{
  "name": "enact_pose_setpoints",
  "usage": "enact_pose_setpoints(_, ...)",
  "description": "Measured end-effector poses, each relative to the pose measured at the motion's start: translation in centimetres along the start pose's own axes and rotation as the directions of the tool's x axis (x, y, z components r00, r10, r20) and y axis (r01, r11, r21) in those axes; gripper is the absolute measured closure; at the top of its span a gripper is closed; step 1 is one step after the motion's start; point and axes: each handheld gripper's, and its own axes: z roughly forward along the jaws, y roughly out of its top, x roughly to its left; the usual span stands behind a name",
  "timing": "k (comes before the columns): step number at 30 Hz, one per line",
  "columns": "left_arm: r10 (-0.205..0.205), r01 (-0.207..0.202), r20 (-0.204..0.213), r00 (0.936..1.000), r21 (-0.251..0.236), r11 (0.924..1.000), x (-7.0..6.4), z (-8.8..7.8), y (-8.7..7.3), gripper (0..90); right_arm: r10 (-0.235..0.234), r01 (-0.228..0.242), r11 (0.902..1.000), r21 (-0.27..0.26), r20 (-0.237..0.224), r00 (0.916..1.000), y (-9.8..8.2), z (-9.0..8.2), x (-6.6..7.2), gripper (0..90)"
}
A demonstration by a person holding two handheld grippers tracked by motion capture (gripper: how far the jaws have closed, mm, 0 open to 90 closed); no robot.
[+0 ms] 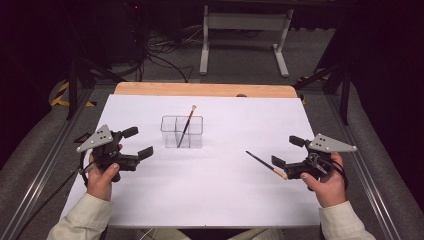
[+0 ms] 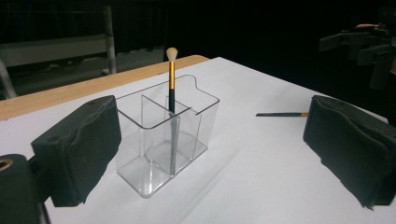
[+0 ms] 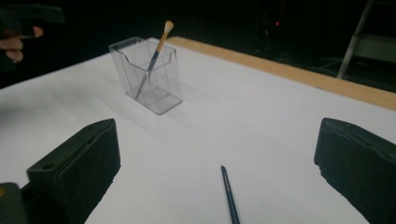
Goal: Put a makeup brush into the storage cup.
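We are holding both the left gripper (image 1: 141, 142) and the right gripper (image 1: 285, 151) released; closing off-centre on the thin brush (image 1: 266, 164) lying right of the organizer (image 1: 182, 132) could flick it away.

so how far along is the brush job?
Done: one makeup brush stands in the clear organizer. In hand: nothing; the right gripper is open near the second brush lying on the table, and the left gripper is open. Left: pick it up, drop it in.
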Motion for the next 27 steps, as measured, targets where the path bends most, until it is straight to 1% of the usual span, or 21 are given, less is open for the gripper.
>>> enact_pose_setpoints(2, -0.001, 0.001, 0.003, 1.0, -0.015, 0.9999, 0.0, -0.3, -0.1, 4.1, -0.018, 0.018, 0.9985, 0.052, 0.001, 0.9998, 0.5, 0.4, -0.1, 1.1)
enact_pose_setpoints(3, -0.001, 0.001, 0.007, 1.0, -0.02, 0.9998, 0.0, -0.4, -0.1, 3.9, -0.027, 0.027, 0.9962, 0.082, -0.003, 0.9996, 0.9, 0.6, -0.2, 1.3)
enact_pose_setpoints(7, 0.007, -0.007, 0.006, 1.0, -0.027, 0.9996, 0.0, -0.8, -0.2, 3.6, -0.048, 0.048, 0.9888, 0.141, -0.001, 0.9988, 2.0, 1.2, -0.4, 1.4)
enact_pose_setpoints(8, 0.007, -0.007, 0.006, 1.0, -0.027, 0.9996, 0.0, -0.8, -0.2, 3.7, -0.048, 0.048, 0.9888, 0.141, -0.001, 0.9988, 2.0, 1.2, -0.4, 1.4)
enact_pose_setpoints(9, 0.008, -0.008, 0.005, 1.0, -0.033, 0.9994, 0.0, -0.8, -0.2, 3.7, -0.048, 0.047, 0.9857, 0.162, 0.002, 0.9988, 2.2, 1.3, -0.4, 1.4)
enact_pose_setpoints(10, 0.007, -0.007, 0.001, 1.0, -0.032, 0.9995, 0.0, -0.9, -0.3, 3.8, -0.049, 0.046, 0.9788, 0.199, 0.006, 0.9988, 2.5, 1.5, -0.6, 1.7)
enact_pose_setpoints(11, 0.013, -0.013, 0.0, 0.9999, -0.028, 0.9995, 0.0, -0.9, -0.3, 3.9, -0.049, 0.046, 0.976, 0.213, 0.008, 0.9988, 2.6, 1.6, -0.7, 1.7)
enact_pose_setpoints(12, 0.013, -0.013, 0.0, 0.9999, -0.028, 0.9995, 0.0, -0.9, -0.3, 3.9, -0.049, 0.046, 0.976, 0.213, 0.008, 0.9988, 2.6, 1.6, -0.7, 1.7)
enact_pose_setpoints(14, 0.018, -0.018, -0.001, 0.9998, -0.021, 0.9996, 0.0, -0.9, -0.3, 3.9, -0.055, 0.05, 0.9665, 0.252, 0.012, 0.9984, 2.8, 1.9, -0.9, 1.9)
enact_pose_setpoints(16, 0.02, -0.021, -0.006, 0.9998, -0.024, 0.9995, 0.0, -0.9, -0.3, 3.7, -0.062, 0.055, 0.9575, 0.283, 0.018, 0.9979, 3.1, 2.1, -1.1, 2.1)
enact_pose_setpoints(19, 0.023, -0.023, -0.005, 0.9997, -0.024, 0.9995, 0.0, -1.0, -0.3, 3.6, -0.066, 0.056, 0.9482, 0.313, 0.021, 0.9976, 3.5, 2.4, -1.2, 2.2)
enact_pose_setpoints(21, 0.021, -0.021, -0.007, 0.9998, -0.021, 0.9995, 0.0, -1.0, -0.4, 3.6, -0.075, 0.063, 0.9384, 0.34, 0.021, 0.997, 3.8, 2.5, -1.3, 2.2)
enact_pose_setpoints(22, 0.022, -0.022, -0.009, 0.9997, -0.017, 0.9996, 0.0, -1.0, -0.4, 3.6, -0.074, 0.061, 0.935, 0.349, 0.025, 0.9969, 3.9, 2.6, -1.4, 2.3)
enact_pose_setpoints(23, 0.022, -0.022, -0.009, 0.9997, -0.017, 0.9996, 0.0, -1.0, -0.4, 3.6, -0.074, 0.06, 0.9326, 0.356, 0.028, 0.9968, 4.1, 2.7, -1.4, 2.4)
enact_pose_setpoints(24, 0.022, -0.022, -0.01, 0.9997, -0.018, 0.9996, 0.1, -0.9, -0.4, 3.6, -0.074, 0.06, 0.9326, 0.356, 0.028, 0.9968, 4.1, 2.7, -1.4, 2.4)
enact_pose_setpoints(25, 0.025, -0.025, -0.015, 0.9996, -0.014, 0.9996, 0.1, -0.9, -0.4, 3.6, -0.072, 0.056, 0.9259, 0.374, 0.029, 0.997, 4.3, 2.9, -1.4, 2.4)
enact_pose_setpoints(26, 0.025, -0.025, -0.015, 0.9996, -0.014, 0.9996, 0.1, -0.9, -0.4, 3.6, -0.076, 0.061, 0.9214, 0.384, 0.026, 0.9967, 4.4, 3.0, -1.5, 2.4)
enact_pose_setpoints(27, 0.026, -0.026, -0.023, 0.9994, -0.01, 0.9996, 0.1, -0.9, -0.4, 3.6, -0.077, 0.06, 0.9171, 0.394, 0.028, 0.9966, 4.5, 3.1, -1.6, 2.4)
